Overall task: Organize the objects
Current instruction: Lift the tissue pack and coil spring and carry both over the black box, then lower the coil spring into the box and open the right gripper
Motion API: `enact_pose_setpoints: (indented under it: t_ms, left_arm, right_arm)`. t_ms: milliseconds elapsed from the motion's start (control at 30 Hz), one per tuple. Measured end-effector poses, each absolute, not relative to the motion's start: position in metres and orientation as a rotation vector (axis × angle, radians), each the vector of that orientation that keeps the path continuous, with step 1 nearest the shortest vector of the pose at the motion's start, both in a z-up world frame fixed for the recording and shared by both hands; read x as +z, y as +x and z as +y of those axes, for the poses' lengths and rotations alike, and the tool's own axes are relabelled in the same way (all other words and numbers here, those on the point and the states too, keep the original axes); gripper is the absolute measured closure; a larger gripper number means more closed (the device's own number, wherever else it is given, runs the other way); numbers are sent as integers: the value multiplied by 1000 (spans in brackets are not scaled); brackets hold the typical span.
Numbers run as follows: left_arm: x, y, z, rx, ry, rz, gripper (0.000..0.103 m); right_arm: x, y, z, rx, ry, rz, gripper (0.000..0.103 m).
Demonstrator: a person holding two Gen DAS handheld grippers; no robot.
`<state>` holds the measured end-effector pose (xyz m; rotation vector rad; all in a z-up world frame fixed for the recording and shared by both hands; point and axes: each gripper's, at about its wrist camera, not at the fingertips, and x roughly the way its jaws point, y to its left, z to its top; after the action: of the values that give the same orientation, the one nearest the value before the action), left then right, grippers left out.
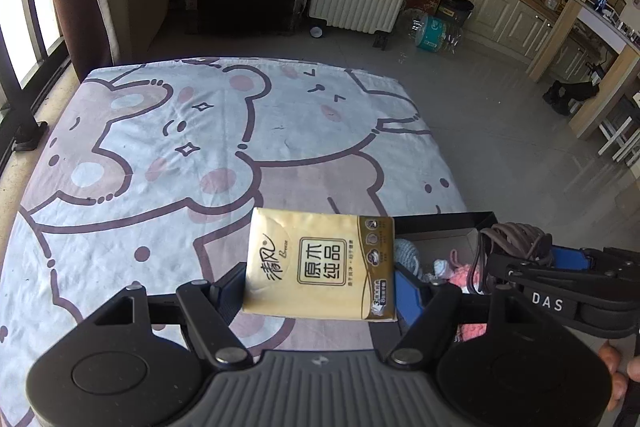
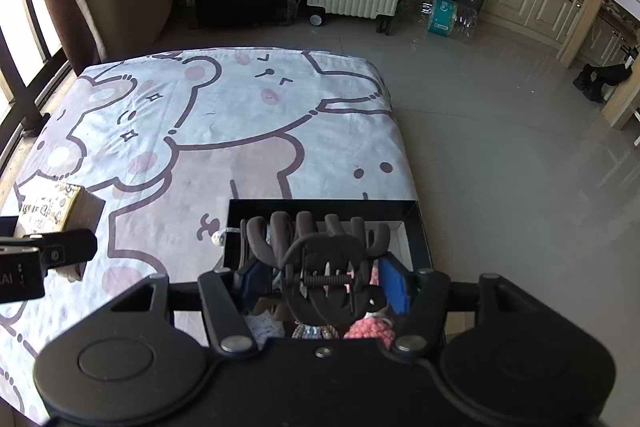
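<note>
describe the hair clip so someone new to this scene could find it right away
Start at the cartoon bear sheet, then go to the black box at its near right edge. Over the box, the right gripper holds the brown claw hair clip. It alone has curved teeth and a metal spring; the box's contents look soft and knitted.

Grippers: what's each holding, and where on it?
Left gripper: tissue pack, clamped across its sides. Right gripper: brown hair claw clip, at its hinge end.

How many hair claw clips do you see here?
1: a dark hair claw clip held in the right gripper above the black box. Others may be hidden among the box's contents.
</note>
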<state>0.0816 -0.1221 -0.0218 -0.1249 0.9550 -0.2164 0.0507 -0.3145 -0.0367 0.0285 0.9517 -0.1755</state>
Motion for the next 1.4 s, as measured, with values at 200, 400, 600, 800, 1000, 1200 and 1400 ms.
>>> enact_pose_setpoints:
  t_ms: [200, 400, 600, 800, 1000, 1200, 1400]
  left_arm:
    - [-23, 84, -140, -262, -134, 923, 29]
    - [-34, 86, -155, -299, -184, 942, 29]
    - [-38, 88, -162, -311, -202, 936, 29]
    - [-51, 98, -153, -293, -227, 956, 29]
    - [-63, 106, -153, -298, -241, 984, 29]
    - [-66, 105, -163, -330, -230, 992, 29]
    - [-71, 105, -168, -339, -223, 997, 29]
  right_arm:
    - [-49, 65, -339, -218, 35, 944, 42]
    - [-63, 84, -355, -231, 19, 945, 42]
    - [-82, 103, -364, -216, -3, 937, 42]
    - [-117, 111, -371, -229, -11, 943, 42]
    - [-138, 116, -364, -177, -51, 967, 42]
    - [-142, 127, -363, -154, -47, 1073, 42]
    - [-165, 140, -365, -176, -44, 1152, 42]
